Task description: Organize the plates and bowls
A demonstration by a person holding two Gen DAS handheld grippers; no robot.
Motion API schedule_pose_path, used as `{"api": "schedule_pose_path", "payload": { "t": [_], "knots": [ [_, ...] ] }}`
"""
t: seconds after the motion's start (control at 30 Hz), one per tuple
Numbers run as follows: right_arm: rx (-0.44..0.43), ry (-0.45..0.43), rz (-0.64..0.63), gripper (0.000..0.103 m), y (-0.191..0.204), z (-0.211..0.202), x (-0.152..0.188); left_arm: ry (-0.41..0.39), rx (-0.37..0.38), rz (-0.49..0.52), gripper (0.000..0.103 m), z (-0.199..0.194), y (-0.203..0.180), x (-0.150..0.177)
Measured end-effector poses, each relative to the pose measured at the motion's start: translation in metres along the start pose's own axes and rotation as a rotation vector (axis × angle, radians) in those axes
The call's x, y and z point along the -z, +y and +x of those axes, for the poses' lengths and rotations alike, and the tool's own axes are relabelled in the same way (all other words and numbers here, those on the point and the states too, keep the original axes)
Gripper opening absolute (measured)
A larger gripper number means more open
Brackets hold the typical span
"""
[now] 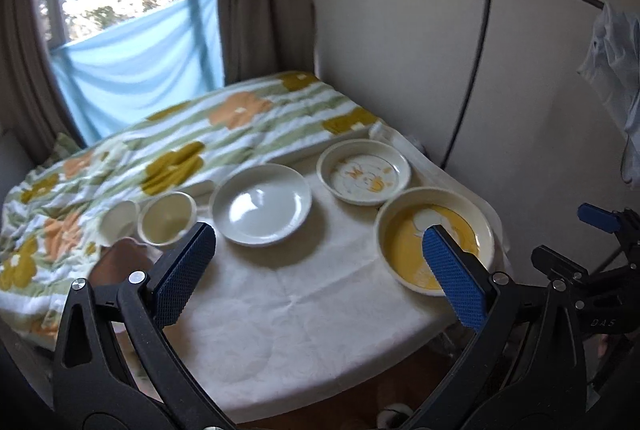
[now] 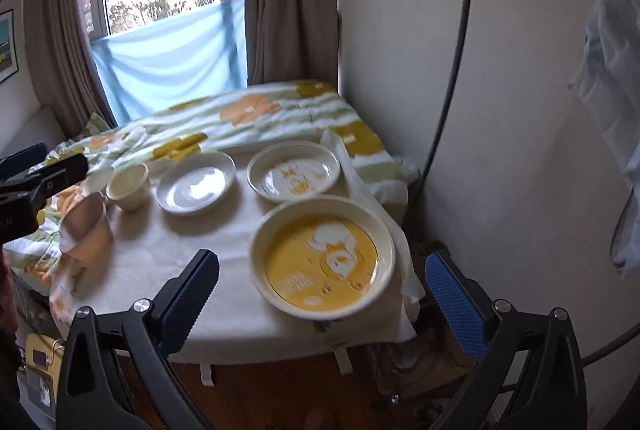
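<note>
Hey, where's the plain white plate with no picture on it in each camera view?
Left wrist: the plain white plate sits just left of centre, beyond the left gripper.
Right wrist: the same plate lies upper left of centre on the table.
Shared landmark: the yellow dish, nearer the camera and to the plate's right in both views.

Both wrist views overlook same table (image 1: 320, 294), seemingly near.

A yellow-centred cream plate (image 2: 322, 258), patterned cream plate (image 2: 293, 172), plain white plate (image 2: 196, 183) and cream bowl (image 2: 129, 187) sit apart, upright.
</note>
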State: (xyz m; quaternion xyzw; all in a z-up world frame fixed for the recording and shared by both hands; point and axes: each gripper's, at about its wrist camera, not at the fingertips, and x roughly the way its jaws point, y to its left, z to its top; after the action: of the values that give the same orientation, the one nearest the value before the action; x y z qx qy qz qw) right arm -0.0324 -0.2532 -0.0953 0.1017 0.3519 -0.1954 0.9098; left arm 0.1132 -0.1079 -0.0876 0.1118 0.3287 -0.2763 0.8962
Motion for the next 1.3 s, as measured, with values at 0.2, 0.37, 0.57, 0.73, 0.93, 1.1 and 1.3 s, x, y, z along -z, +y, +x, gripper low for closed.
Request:
{"api": "schedule_pose_path", "payload": {
  "t": [0.2,0.37,0.57,0.73,0.93,1.1,1.3],
  "knots": [
    [-0.049,0.150,0.147,0.103,-0.046,0.062,0.019,0.195,0.159,0.018,0.103,0.091,-0.017,0.009],
    [-0.152,0.214,0.279,0.089,-0.074,0.113,0.032,0.329,0.205,0.057,0.099,0.163,-0.031,0.015],
    [-0.217,0.284,0.329,0.059,-0.083,0.156,0.033,0.475,0.254,0.091,0.070,0.225,-0.043,0.027],
    [-0.224,0.304,0.359,0.044,-0.093,0.170,0.030,0.543,0.276,0.101,0.050,0.254,-0.050,0.031],
    [-0.229,0.317,0.395,0.024,-0.108,0.177,0.032,0.597,0.325,0.071,0.018,0.269,-0.053,0.033],
    [-0.255,0.331,0.425,0.012,-0.118,0.183,0.035,0.617,0.336,0.055,0.017,0.272,-0.053,0.033],
    [-0.275,0.345,0.420,0.012,-0.121,0.187,0.032,0.614,0.321,0.076,0.017,0.271,-0.054,0.032]
  ]
}}
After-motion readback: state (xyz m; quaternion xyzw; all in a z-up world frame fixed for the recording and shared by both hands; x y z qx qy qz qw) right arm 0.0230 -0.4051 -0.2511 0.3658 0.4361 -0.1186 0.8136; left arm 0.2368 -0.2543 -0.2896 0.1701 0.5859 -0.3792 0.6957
